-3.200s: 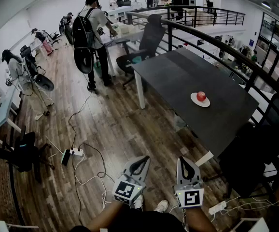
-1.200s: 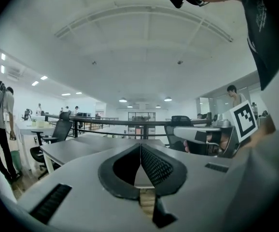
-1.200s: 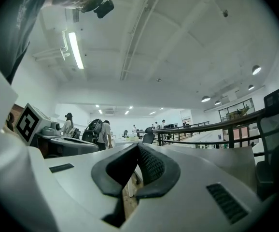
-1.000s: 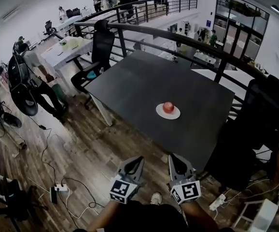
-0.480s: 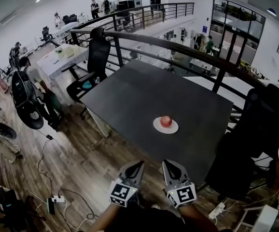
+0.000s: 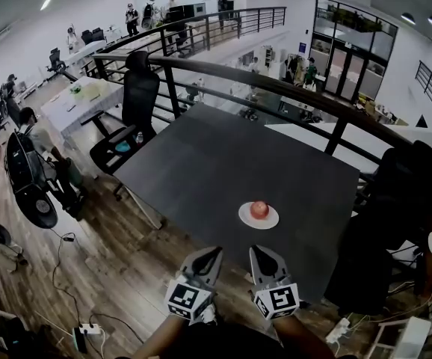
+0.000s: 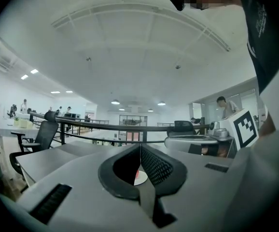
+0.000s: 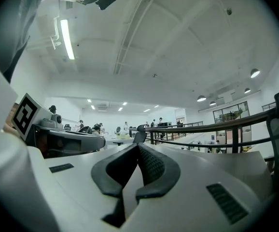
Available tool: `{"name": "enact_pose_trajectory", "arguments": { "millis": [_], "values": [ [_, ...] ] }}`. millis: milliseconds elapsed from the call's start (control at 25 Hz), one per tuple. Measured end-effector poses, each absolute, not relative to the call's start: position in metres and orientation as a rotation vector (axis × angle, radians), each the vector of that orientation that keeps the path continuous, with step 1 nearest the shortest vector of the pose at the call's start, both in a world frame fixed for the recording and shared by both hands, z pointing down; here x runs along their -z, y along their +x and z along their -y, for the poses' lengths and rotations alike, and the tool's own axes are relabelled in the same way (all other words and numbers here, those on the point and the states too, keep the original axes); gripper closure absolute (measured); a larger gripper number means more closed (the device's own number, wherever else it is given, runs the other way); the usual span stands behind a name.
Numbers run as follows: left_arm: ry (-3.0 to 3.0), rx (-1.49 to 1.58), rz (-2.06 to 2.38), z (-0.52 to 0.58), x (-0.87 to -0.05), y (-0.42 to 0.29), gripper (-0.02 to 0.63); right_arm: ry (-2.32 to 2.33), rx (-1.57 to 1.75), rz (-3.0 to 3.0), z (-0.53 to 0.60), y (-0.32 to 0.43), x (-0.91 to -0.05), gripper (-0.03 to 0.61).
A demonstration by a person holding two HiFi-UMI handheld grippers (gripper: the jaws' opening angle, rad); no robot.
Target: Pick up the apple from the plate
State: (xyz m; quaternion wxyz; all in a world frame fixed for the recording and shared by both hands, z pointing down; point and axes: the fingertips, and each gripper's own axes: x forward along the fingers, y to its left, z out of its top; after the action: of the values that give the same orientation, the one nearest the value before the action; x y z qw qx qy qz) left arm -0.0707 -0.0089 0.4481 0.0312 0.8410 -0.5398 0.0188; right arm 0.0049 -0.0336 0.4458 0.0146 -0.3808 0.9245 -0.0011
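Both grippers have drawn closer to the table point(image 6: 223, 155) than a second ago, and the plate point(image 6: 270, 222) now sits lower in the head view, nearer their tips. The left gripper point(image 6: 211, 253) and the right gripper point(image 6: 258, 252) lie side by side near the table's near edge. Both are pale grey moulded shells that taper to dark points, and each carries a cube point(image 6: 186, 299) with square black-and-white markers.

The left gripper's fingers are pressed together with nothing between them. Its dark pads point(image 7: 156, 166) have a fine dotted mesh texture and meet in a thin seam at the tip. The right gripper's fingers are likewise together and empty, with the same meshed pads point(image 8: 151, 166) touching at the point.

The apple point(image 6: 259, 209), round, red and smooth, rests in the middle of the flat white round plate. It lies on the tabletop ahead of the right gripper and apart from both. The tabletop is a matt dark grey square slab. Wooden planks make up the floor point(image 6: 126, 238). A curved black tubular railing point(image 6: 276, 81) runs behind the table, and a black office chair point(image 6: 137, 96) stands at its far left corner.
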Motion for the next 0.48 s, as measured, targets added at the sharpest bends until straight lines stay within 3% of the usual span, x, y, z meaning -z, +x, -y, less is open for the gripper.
{"name": "enact_pose_trajectory", "arguments": {
  "millis": [480],
  "values": [
    [2.678, -0.063, 1.468, 0.063, -0.462, -0.125, 0.59, -1.378, -0.014, -2.82, 0.078, -0.046, -0.457, 0.555]
  ]
}}
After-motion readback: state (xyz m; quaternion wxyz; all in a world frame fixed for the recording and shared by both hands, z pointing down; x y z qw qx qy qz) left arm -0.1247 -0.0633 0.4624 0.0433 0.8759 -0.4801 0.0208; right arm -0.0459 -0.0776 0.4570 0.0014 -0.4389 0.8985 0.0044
